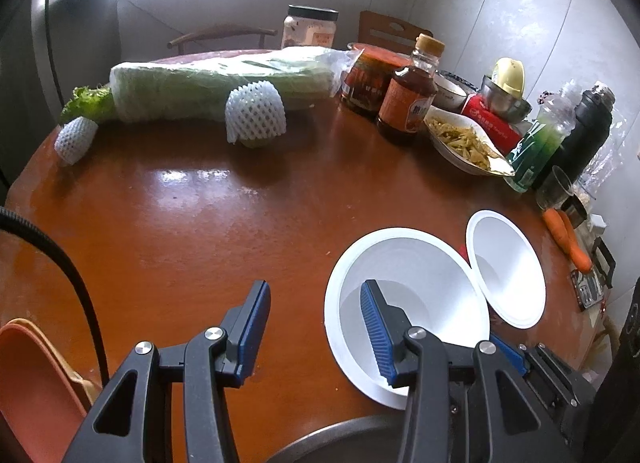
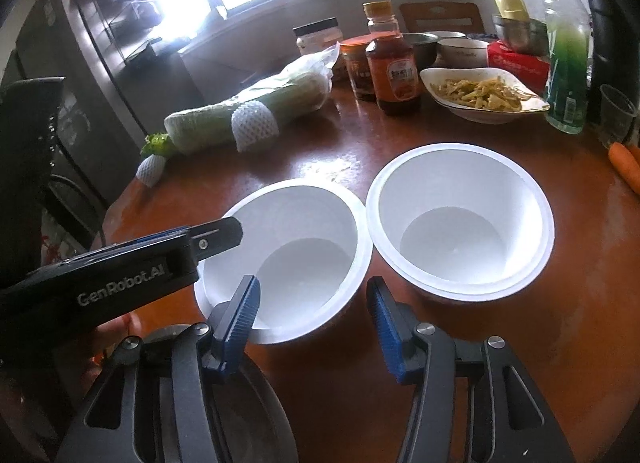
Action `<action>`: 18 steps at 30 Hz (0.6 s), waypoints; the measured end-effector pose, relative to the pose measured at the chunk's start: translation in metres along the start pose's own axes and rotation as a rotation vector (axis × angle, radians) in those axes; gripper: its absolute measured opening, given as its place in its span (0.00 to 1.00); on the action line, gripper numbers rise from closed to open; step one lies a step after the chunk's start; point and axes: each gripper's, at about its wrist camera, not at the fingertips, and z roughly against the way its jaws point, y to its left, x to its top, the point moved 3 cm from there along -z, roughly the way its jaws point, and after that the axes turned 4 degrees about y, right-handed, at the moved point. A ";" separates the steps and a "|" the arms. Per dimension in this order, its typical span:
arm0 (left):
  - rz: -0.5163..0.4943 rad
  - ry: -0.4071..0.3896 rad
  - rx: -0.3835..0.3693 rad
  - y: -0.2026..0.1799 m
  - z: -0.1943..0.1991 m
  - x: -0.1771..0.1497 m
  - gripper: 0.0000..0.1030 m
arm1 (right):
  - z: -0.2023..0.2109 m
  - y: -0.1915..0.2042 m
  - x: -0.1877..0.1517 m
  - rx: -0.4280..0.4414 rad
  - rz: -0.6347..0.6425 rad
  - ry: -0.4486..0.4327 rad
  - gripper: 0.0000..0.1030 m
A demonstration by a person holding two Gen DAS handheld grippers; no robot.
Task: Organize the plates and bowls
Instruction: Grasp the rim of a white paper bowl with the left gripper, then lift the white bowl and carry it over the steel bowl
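Two white plastic bowls, the left bowl [image 2: 288, 259] and the right bowl [image 2: 460, 219], sit rim to rim on the glossy brown round table [image 1: 200, 223]. The left gripper [image 1: 316, 327] straddles the left bowl's rim, jaws apart, its right finger hiding part of the inside. The right gripper [image 2: 312, 311] hovers parted just before both bowls, gripping nothing. A grey dish [image 2: 248, 423] beneath is largely hidden.

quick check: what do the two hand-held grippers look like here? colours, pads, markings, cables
Both hand-held grippers match: black skeletal linkage arms with triangular cut-outs and silver pivot bolts. Each finger carries a ribbed blue pad. The left hand-held gripper has a black cable running beside it; seen from the right wrist view, its side reads "GenRobot.AI" in white. The right hand-held gripper shows no visible cable. No sleeves visible.
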 end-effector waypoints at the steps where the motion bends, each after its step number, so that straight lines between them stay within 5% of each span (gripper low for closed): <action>1: 0.002 0.009 -0.007 0.000 -0.003 0.000 0.45 | 0.000 0.001 0.000 0.001 0.004 0.001 0.51; 18: 0.038 0.043 -0.048 0.007 -0.006 -0.002 0.36 | -0.007 0.018 0.011 0.008 0.064 0.020 0.35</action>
